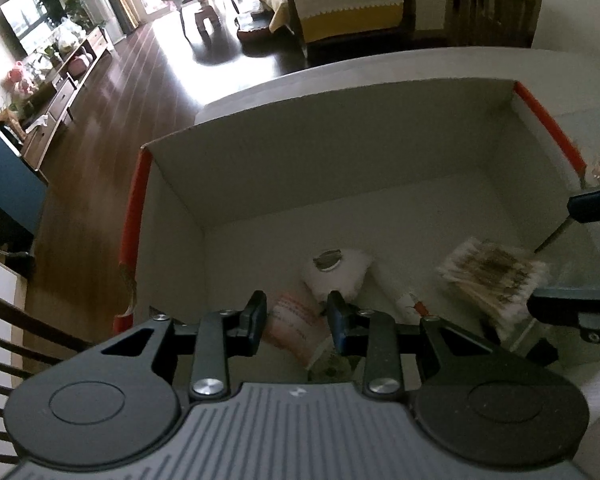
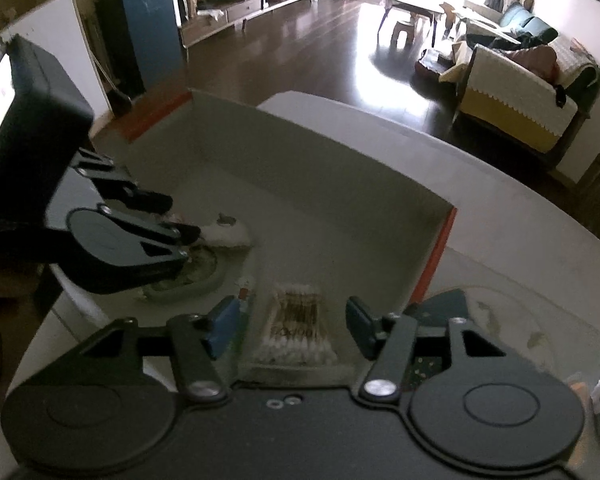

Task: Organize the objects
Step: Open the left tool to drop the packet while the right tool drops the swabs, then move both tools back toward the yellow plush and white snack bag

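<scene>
Left wrist view: the left gripper (image 1: 296, 316) is hovering over the box (image 1: 284, 168), jaws apart around a pink packet (image 1: 294, 330). Right wrist view: the right gripper (image 2: 290, 324) is hanging, jaws apart, above the cotton swabs (image 2: 298, 326) lying inside the box.

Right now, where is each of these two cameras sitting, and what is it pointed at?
Left wrist view: sits on the left gripper, looking down into the cardboard box; its own two open fingers show, and the other gripper's tip at the right edge.
Right wrist view: sits on the right gripper, looking into the same box from its right side; its open fingers show, with the left gripper at left.
Both share: the box, the pack of cotton swabs and the living room beyond.
</scene>
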Demonstrator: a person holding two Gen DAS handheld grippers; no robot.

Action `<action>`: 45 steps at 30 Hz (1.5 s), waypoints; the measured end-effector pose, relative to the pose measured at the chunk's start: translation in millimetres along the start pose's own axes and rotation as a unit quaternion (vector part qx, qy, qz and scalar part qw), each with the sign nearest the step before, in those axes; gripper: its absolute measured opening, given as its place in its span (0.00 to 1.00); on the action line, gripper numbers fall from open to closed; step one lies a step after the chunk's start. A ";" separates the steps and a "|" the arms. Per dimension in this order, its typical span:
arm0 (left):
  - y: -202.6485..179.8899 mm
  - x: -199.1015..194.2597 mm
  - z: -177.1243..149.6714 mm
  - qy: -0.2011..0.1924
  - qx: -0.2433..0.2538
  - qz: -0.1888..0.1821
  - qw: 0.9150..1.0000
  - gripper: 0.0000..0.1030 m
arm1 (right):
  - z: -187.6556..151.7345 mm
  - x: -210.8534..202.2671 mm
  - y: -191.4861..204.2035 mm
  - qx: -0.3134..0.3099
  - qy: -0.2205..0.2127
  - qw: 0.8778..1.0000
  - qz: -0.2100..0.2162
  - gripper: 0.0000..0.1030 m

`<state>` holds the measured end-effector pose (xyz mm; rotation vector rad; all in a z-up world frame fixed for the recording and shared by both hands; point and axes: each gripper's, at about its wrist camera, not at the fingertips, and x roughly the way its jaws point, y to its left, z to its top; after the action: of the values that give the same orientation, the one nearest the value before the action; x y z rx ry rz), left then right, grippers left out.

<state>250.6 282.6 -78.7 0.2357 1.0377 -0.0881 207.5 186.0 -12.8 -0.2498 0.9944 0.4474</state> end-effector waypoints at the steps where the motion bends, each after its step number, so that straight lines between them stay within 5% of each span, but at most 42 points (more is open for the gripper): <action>1: 0.2 -2.8 0.2 -0.002 -0.002 -0.001 1.000 0.45 | -0.4 -3.4 -0.3 0.000 -0.003 1.000 0.000 0.58; 4: -3.0 -15.6 -0.2 -0.018 -0.004 0.004 1.000 0.62 | -3.3 -11.6 -0.7 0.001 -0.010 1.000 0.003 0.60; 27: -41.2 -96.9 -21.5 -0.059 -0.040 -0.016 0.997 0.64 | -56.1 -95.0 -25.0 -0.022 -0.071 0.995 0.071 0.90; 45: -160.7 -134.9 -18.5 -0.101 -0.076 -0.047 0.991 0.78 | -149.7 -135.4 -135.3 -0.008 -0.055 0.997 0.053 0.96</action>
<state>137.0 125.7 4.1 0.0374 0.8491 -0.1149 96.2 -26.9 23.5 -0.1852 0.8997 0.5596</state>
